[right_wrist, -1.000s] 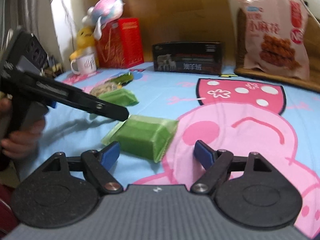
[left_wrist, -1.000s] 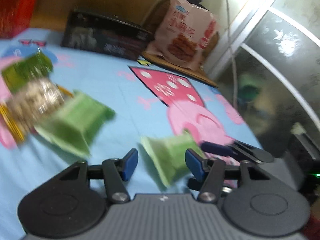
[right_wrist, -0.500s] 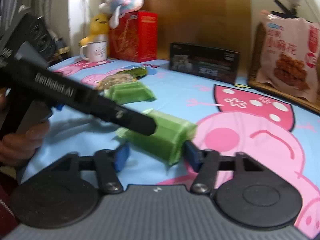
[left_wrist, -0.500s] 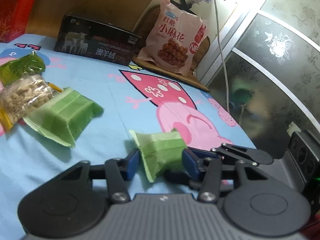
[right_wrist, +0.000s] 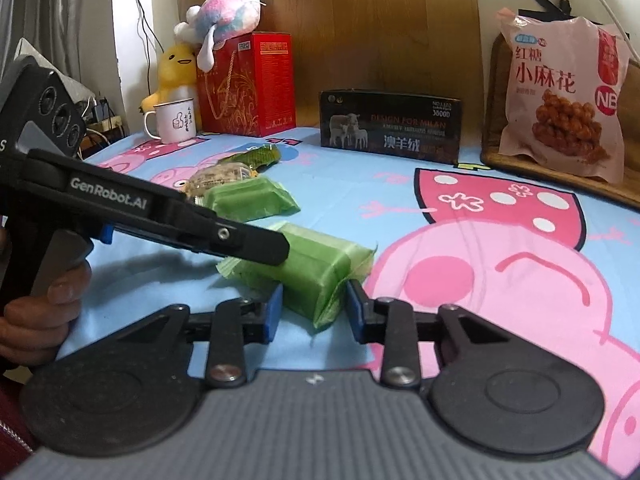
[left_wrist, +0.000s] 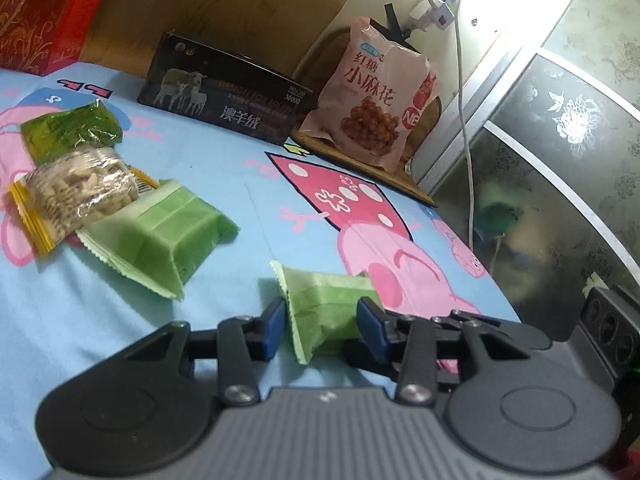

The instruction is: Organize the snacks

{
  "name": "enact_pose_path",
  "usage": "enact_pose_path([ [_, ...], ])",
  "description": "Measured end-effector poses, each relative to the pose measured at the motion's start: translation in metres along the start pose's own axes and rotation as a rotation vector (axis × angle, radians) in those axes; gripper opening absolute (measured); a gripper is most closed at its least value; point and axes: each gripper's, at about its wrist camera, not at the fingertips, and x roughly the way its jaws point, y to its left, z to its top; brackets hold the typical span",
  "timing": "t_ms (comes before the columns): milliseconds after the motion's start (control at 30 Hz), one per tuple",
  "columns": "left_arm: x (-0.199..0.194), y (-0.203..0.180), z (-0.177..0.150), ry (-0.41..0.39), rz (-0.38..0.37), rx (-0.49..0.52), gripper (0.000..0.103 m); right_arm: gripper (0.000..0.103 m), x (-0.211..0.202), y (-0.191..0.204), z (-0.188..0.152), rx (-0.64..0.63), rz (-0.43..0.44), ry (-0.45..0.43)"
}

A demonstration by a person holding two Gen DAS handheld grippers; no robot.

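Observation:
A light green snack packet lies on the blue cartoon-print cloth, and both grippers have it between their jaws. My left gripper is closing, its blue pads against the packet's two sides. My right gripper is closing too, its pads against the packet's near end. In the right wrist view the left gripper reaches in from the left over the packet, with a hand on its grip. A second green packet lies farther back.
A clear bag of pale snacks and a dark green packet lie behind the second packet. At the back stand a black box, a pink snack bag, a red box and a mug. A glass-fronted cabinet borders the right.
Both pairs of jaws have narrowed onto the green packet, the right from wide apart. The left view has steadied from a blur, and the packet's near end now sits between the right pads.

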Motion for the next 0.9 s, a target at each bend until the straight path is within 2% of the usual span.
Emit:
enact_pose_path([
  [367, 0.0029, -0.0025, -0.0007, 0.004, -0.013, 0.024, 0.051, 0.039, -0.0006, -0.0013, -0.0017, 0.026, -0.021, -0.011],
  [500, 0.0036, -0.0017, 0.0002, 0.008, -0.022, 0.027, 0.054, 0.046, 0.0004, 0.0021, -0.0013, 0.004, -0.016, -0.002],
  [600, 0.0040, -0.0020, 0.0002, 0.009, -0.023, 0.026, 0.054, 0.047, 0.0006, 0.0040, -0.0013, -0.006, -0.021, 0.001],
  [733, 0.0043, -0.0014, 0.0007, 0.013, -0.026, 0.026, 0.055, 0.048, -0.0004, -0.0007, -0.0017, 0.031, -0.005, -0.005],
  [833, 0.0049, -0.0012, 0.0013, 0.018, -0.042, 0.029, 0.060, 0.048, -0.0018, -0.0015, -0.0023, 0.053, -0.024, -0.012],
  [867, 0.0055, -0.0012, 0.0019, 0.021, -0.051, 0.031, 0.065, 0.052, -0.0021, -0.0006, -0.0029, 0.053, -0.039, -0.013],
  [900, 0.0060, -0.0014, 0.0022, 0.024, -0.058, 0.033, 0.067, 0.062, -0.0024, 0.0002, -0.0032, 0.051, -0.049, -0.013],
])
